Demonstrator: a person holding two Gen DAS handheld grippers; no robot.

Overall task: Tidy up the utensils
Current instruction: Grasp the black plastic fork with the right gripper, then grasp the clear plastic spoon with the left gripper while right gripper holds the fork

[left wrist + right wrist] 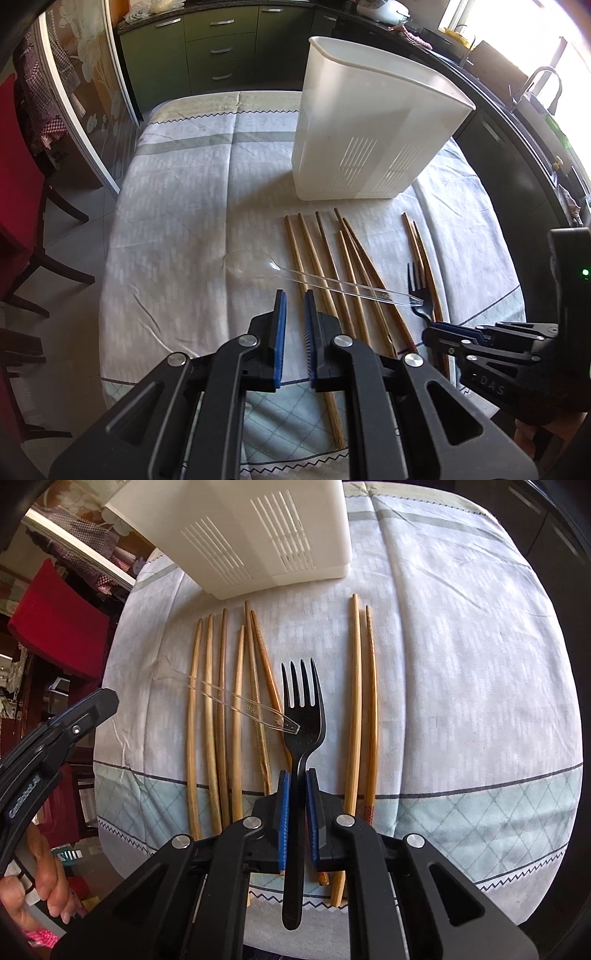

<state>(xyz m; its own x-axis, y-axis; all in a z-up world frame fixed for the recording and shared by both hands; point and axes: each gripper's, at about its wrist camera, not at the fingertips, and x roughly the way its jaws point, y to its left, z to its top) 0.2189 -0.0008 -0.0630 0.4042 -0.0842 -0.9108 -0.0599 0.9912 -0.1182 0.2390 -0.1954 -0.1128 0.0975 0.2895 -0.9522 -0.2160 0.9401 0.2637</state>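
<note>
Black plastic fork (301, 716) sits at frame centre, clamped at mid-handle by the right gripper (297, 775). It is light, stiff and slick; grip the handle, not the tines. Left gripper (294, 295) is slightly open and empty, lower centre. Chopsticks (207, 709) lie below the bin (369, 122). Clear spoon (225, 698) bears unreadable embossing.

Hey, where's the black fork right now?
The black fork is clamped by its handle in the right gripper, tines pointing toward the white utensil holder. It sits between the chopsticks, with the clear spoon handle's end overlapping it.
</note>
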